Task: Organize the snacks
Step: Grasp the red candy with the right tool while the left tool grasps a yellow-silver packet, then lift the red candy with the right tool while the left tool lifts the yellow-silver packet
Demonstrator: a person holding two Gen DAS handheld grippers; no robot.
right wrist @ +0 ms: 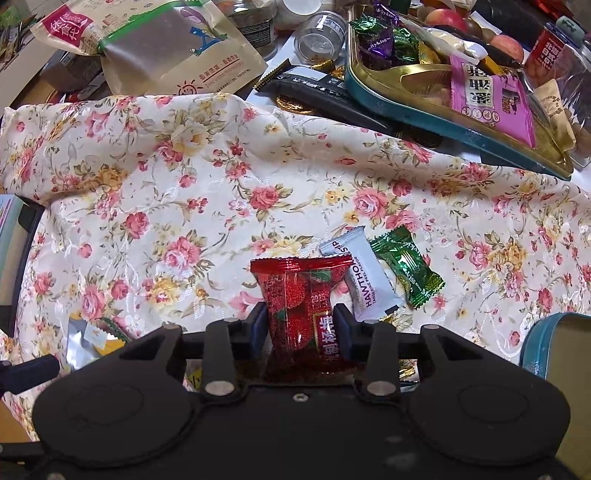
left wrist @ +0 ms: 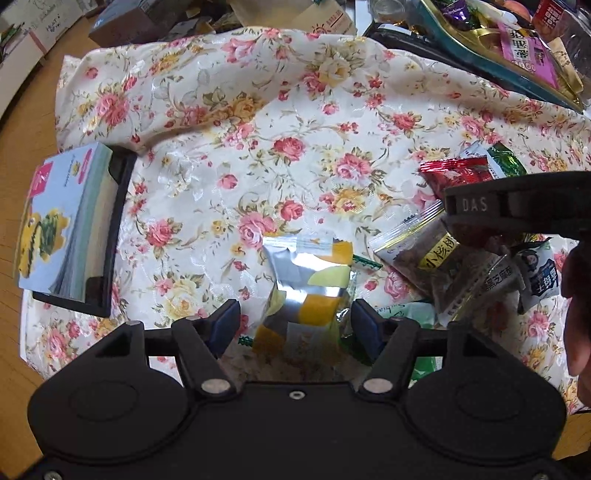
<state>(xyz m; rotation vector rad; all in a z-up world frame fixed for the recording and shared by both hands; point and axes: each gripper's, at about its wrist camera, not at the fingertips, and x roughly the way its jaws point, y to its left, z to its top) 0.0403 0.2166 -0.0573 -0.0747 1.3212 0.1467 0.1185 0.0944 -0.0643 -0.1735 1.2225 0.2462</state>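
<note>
Pinched between the right gripper (right wrist: 299, 328) pads, the red snack packet (right wrist: 301, 295) looks light, crinkly and slippery, best held mid-body. Beside that packet's pile, the left gripper (left wrist: 293, 323) stands spread around a silver-yellow packet (left wrist: 310, 284), not visibly clamping.

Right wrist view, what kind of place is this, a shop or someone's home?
Probably a home table, not a shop: a floral tablecloth covers it, an open teal tin holds mixed sweets, and opened snack bags and a jar crowd the back.
</note>
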